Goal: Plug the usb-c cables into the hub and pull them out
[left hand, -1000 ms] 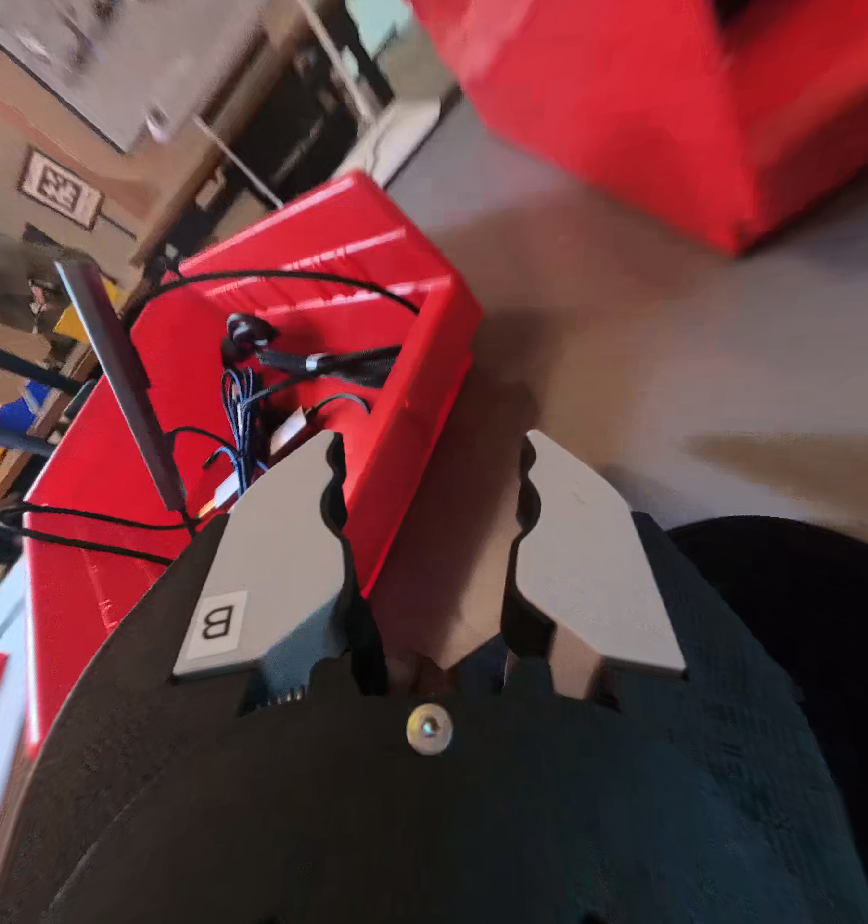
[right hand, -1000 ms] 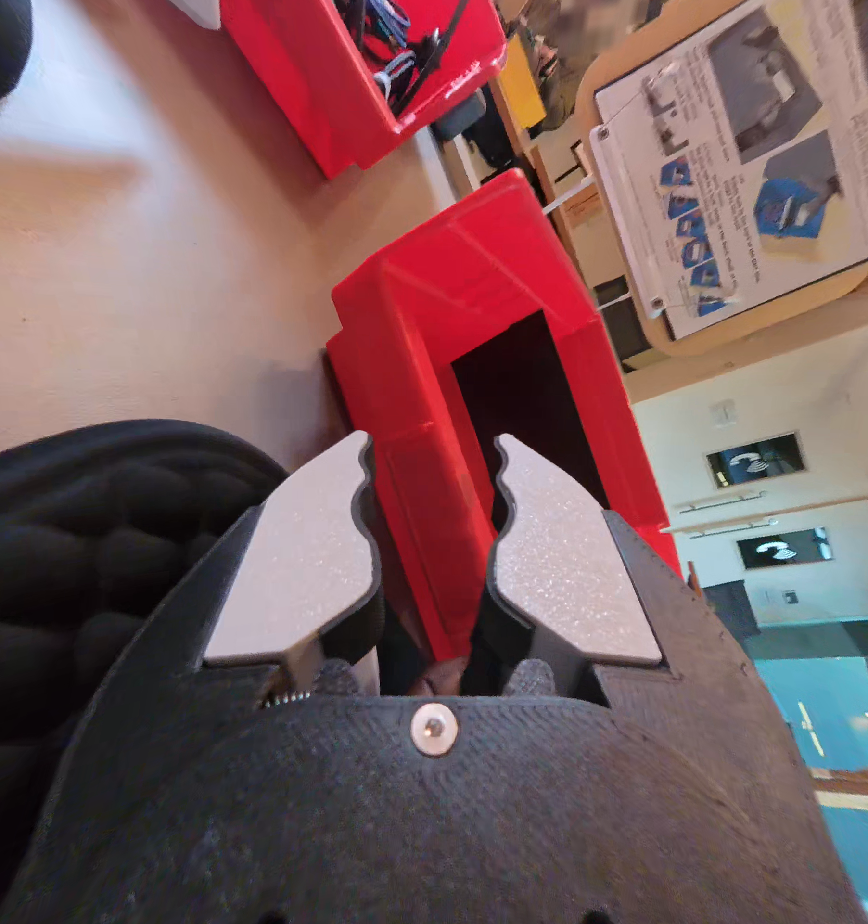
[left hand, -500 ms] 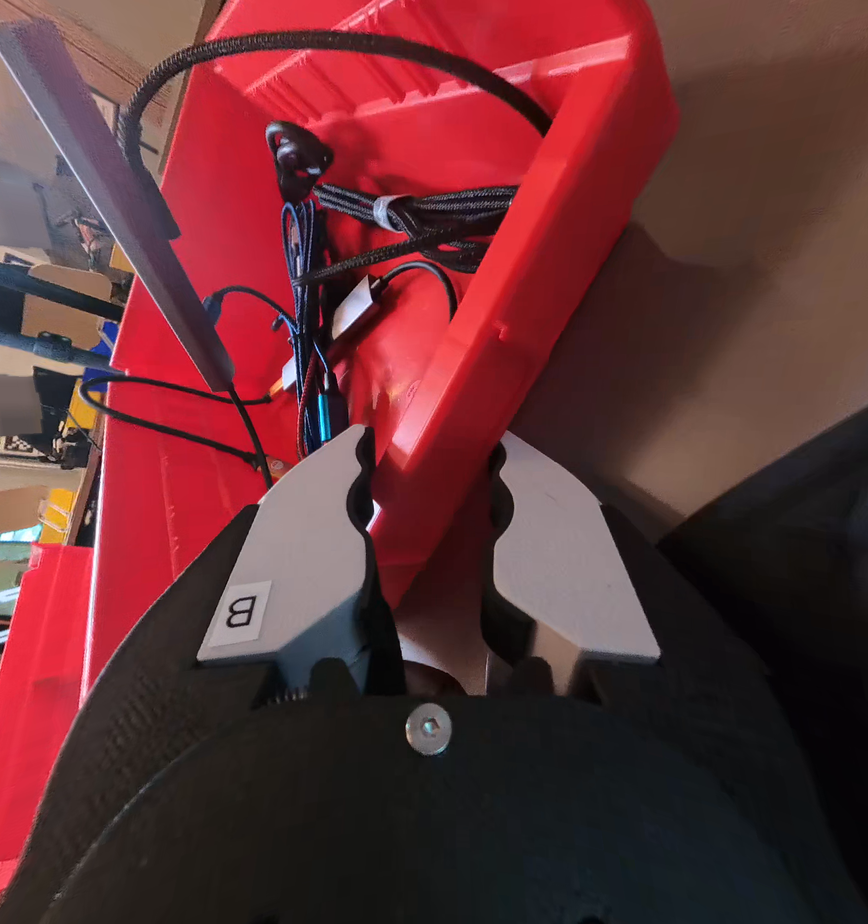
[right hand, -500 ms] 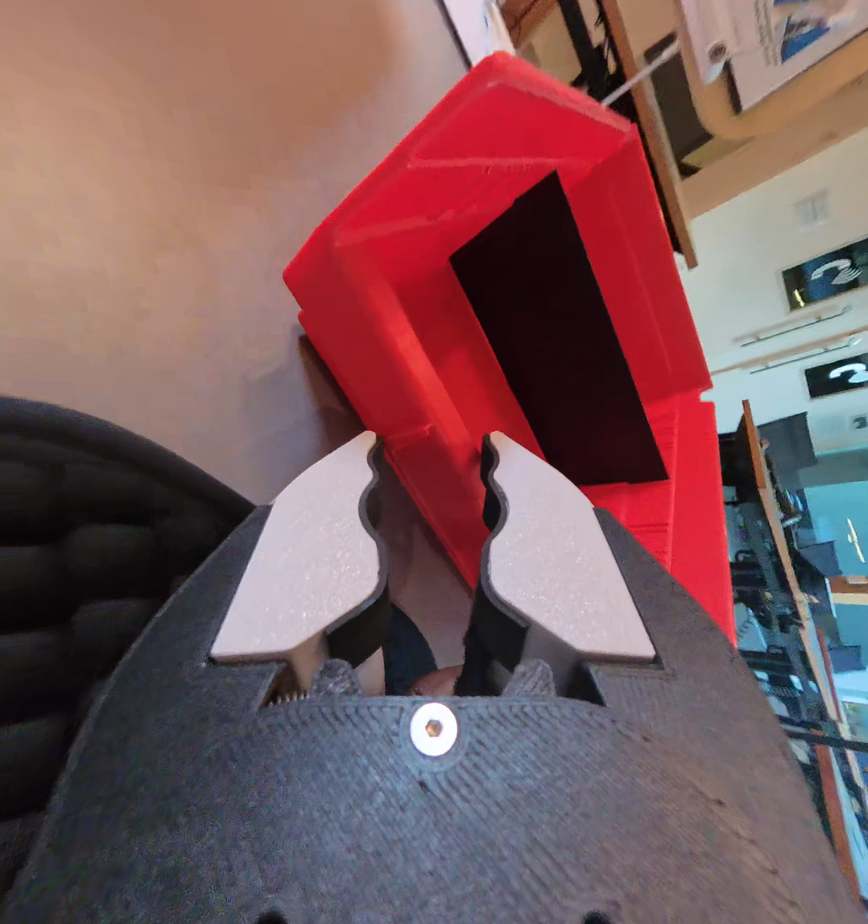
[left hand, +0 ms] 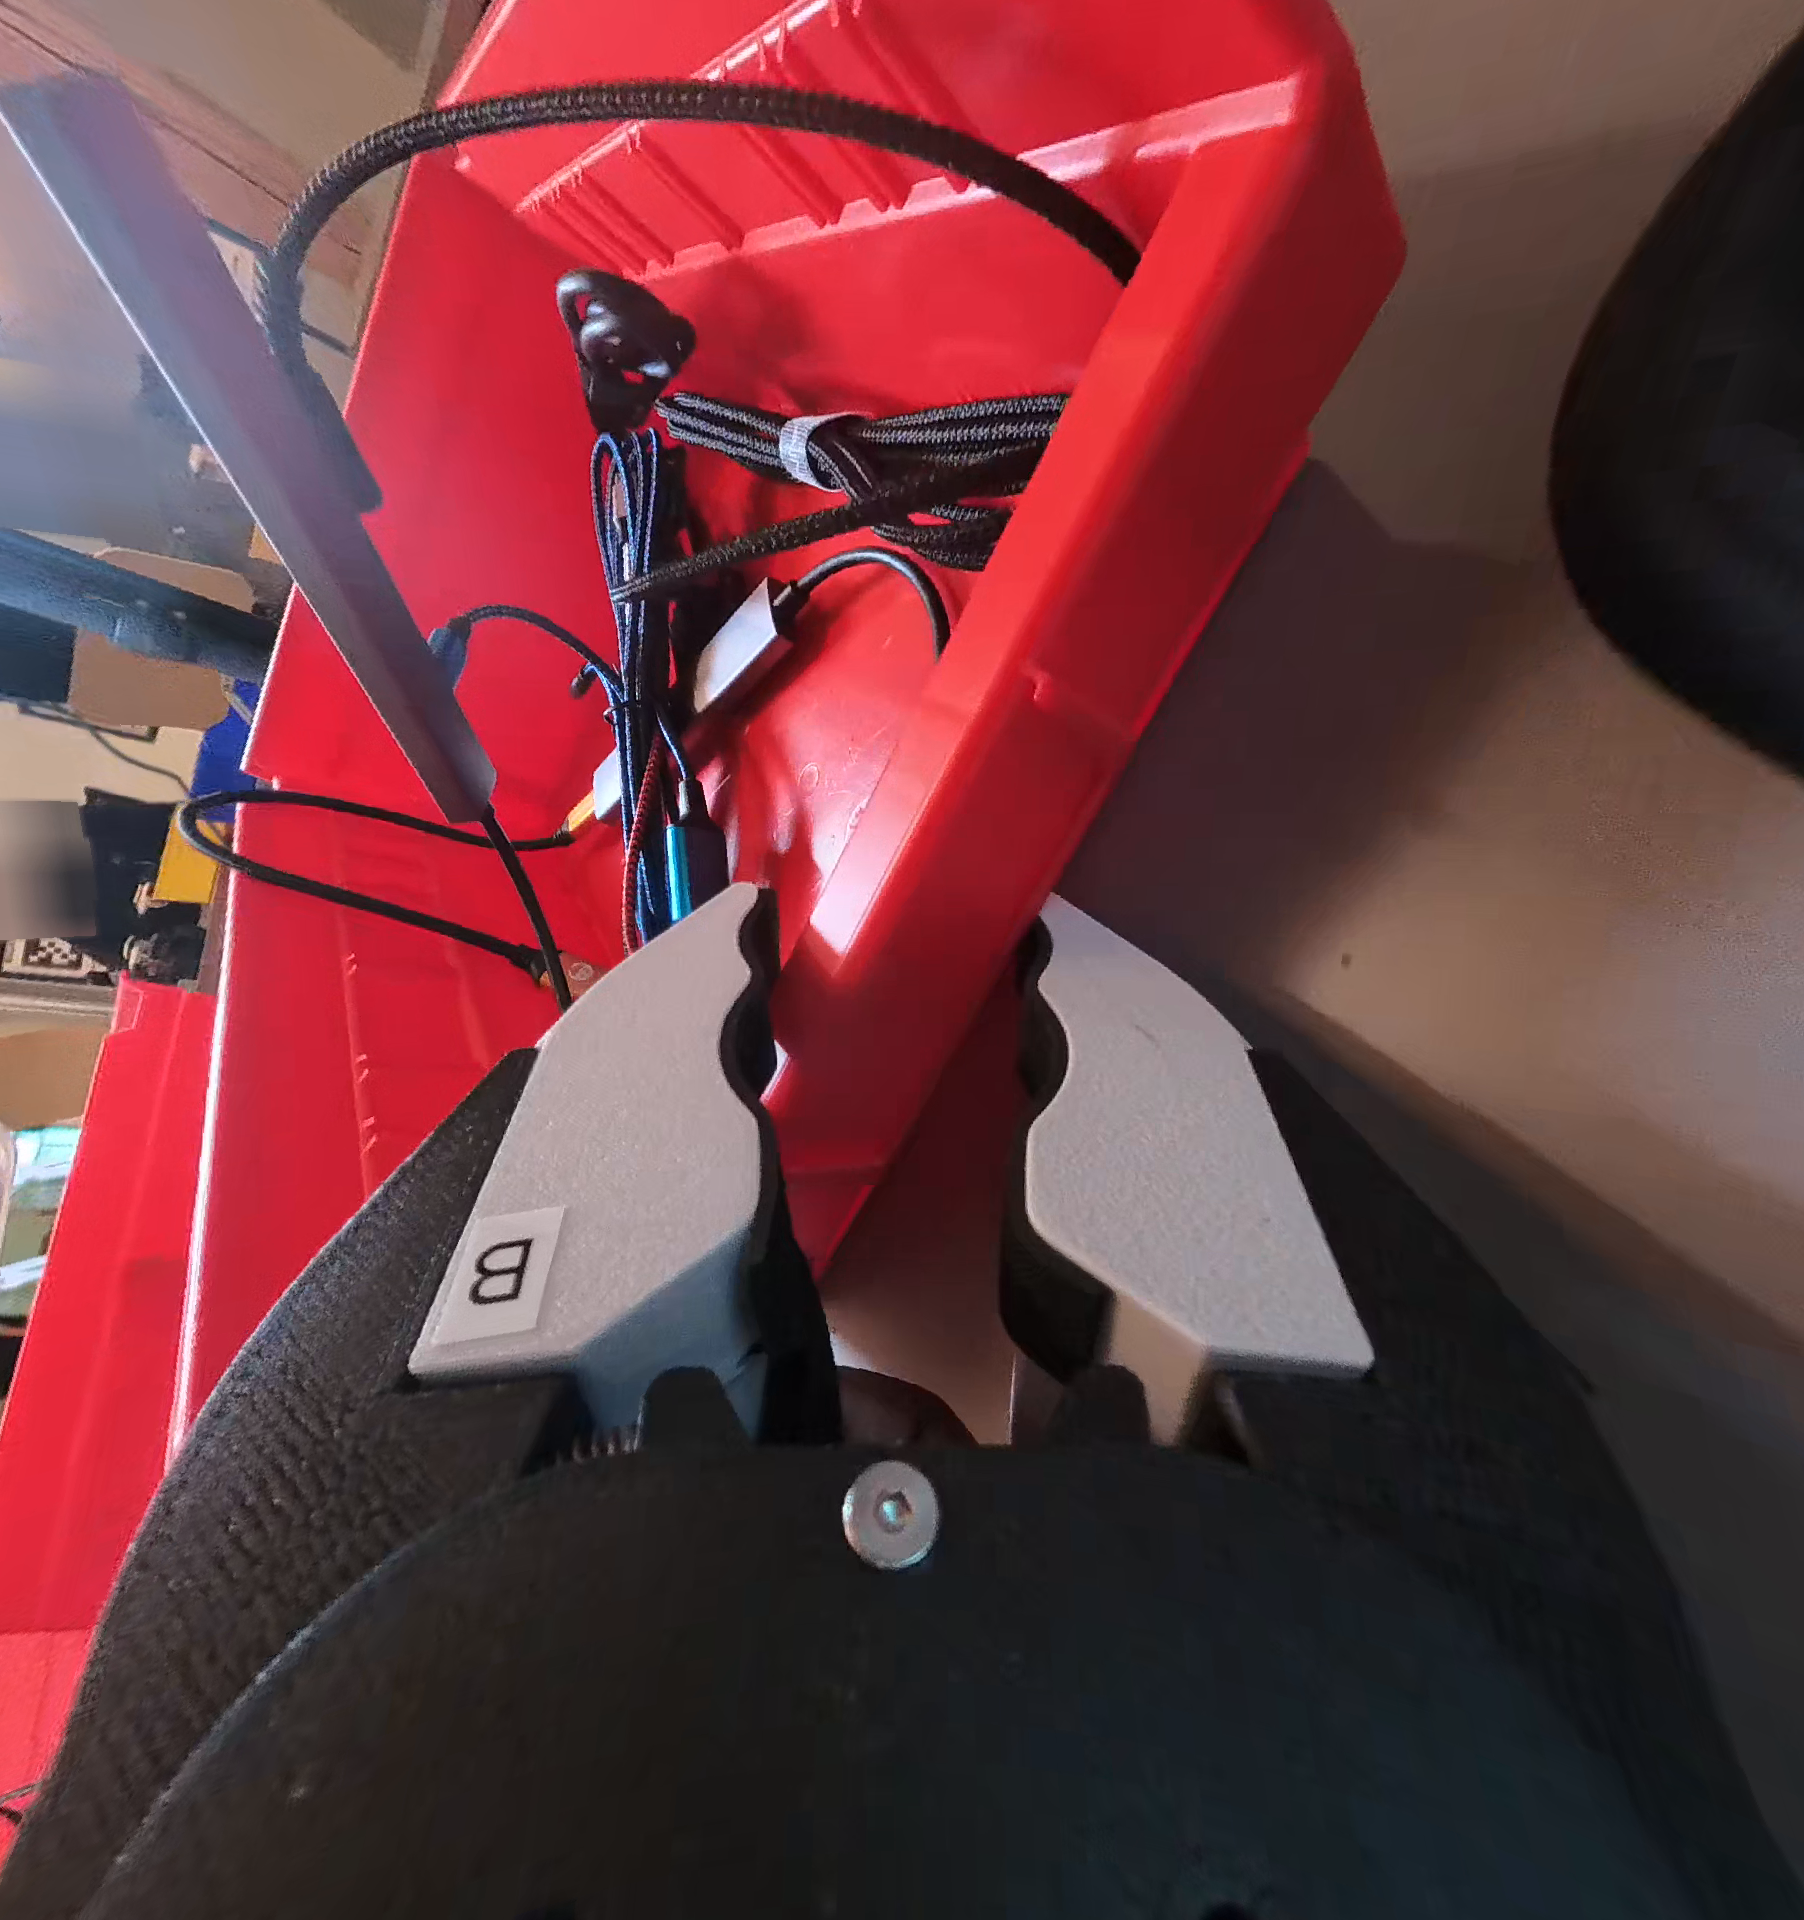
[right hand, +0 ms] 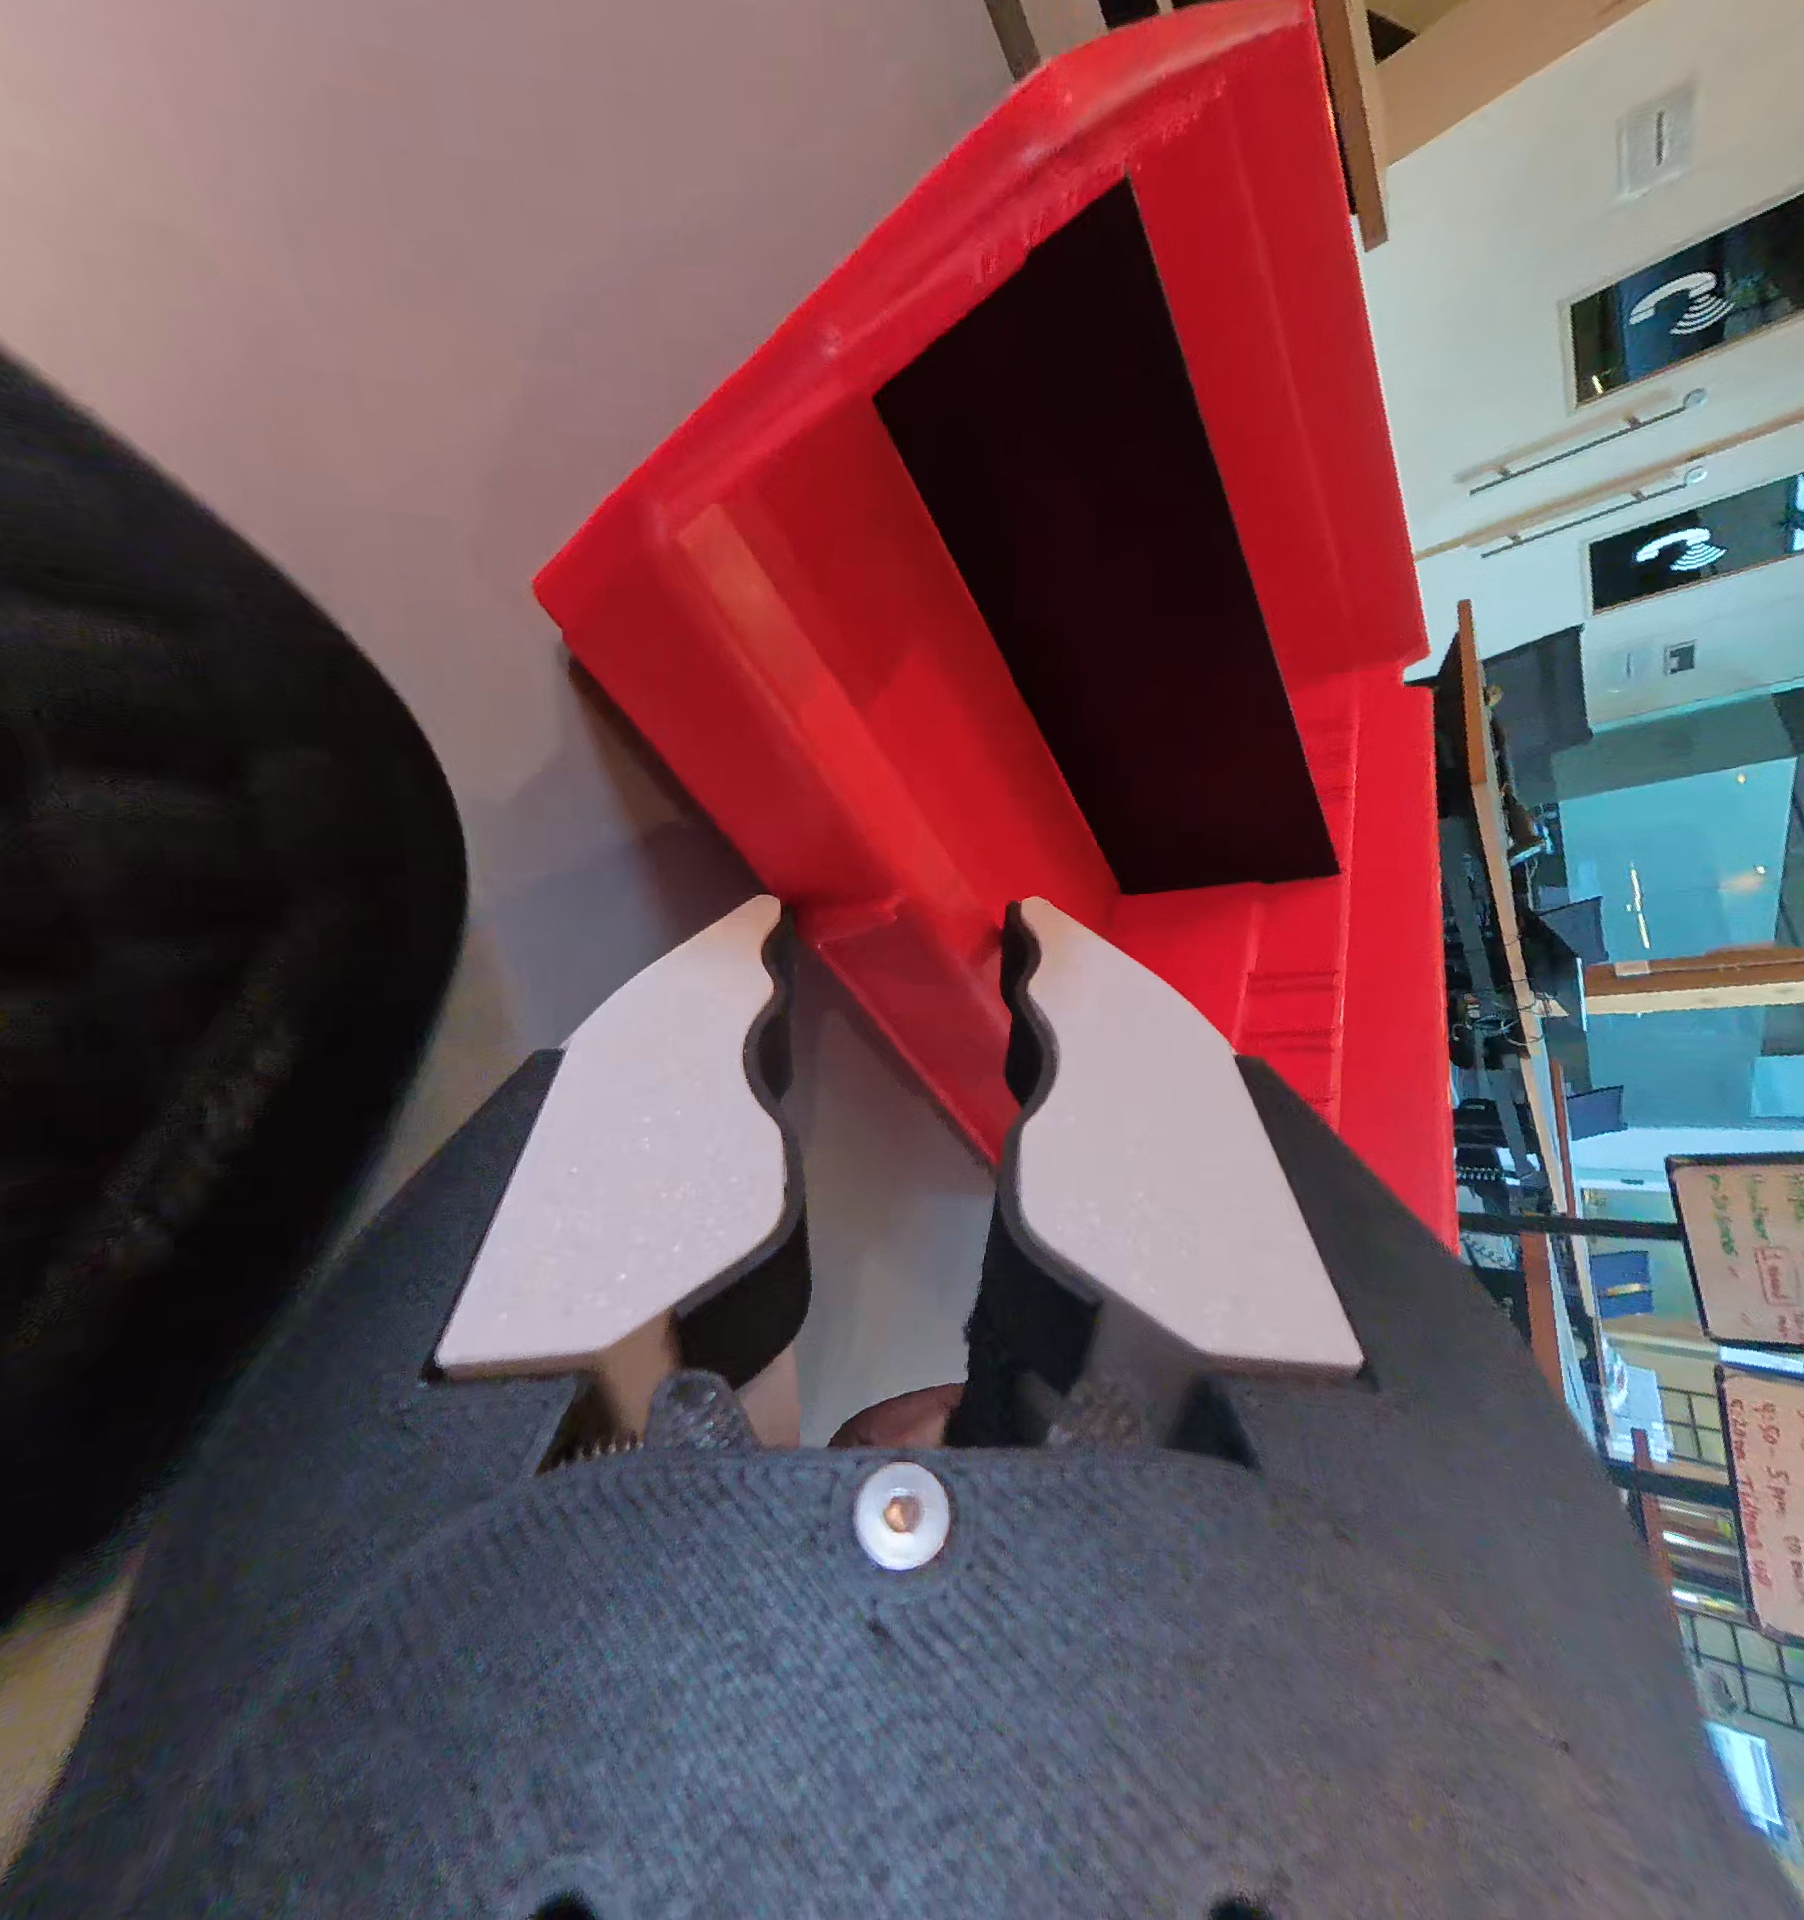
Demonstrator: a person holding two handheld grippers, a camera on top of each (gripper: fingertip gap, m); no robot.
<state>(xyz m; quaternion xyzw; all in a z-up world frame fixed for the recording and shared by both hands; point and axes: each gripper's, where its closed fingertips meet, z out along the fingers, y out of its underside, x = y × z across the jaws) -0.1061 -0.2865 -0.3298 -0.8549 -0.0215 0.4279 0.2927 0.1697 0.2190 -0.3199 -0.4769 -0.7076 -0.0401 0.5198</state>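
A red bin [left hand: 1241, 416] holds several USB cables: a black braided bundle [left hand: 898, 457], blue cords [left hand: 628, 582] and a small silver adapter [left hand: 747, 644]. A long grey hub [left hand: 254, 436] leans out over the bin's left side. My left gripper [left hand: 898, 925] straddles the bin's near corner wall, and both fingers press on it. In the right wrist view my right gripper [right hand: 898, 914] is closed on the front lip of a second red bin [right hand: 773, 644], which has a dark floor [right hand: 1106, 571] and looks empty.
Both bins stand on a beige table [left hand: 1500, 935]. A black rounded mass lies close by, on the right of the left wrist view [left hand: 1729, 416] and on the left of the right wrist view [right hand: 150, 831]. More red bins [left hand: 98, 1351] stand behind. Spacing between my two grippers at the tips: around 60 centimetres.
My left gripper moved in from above the table onto the cable bin's corner and its jaws narrowed. My right gripper moved closer to the empty bin's lip and narrowed slightly.
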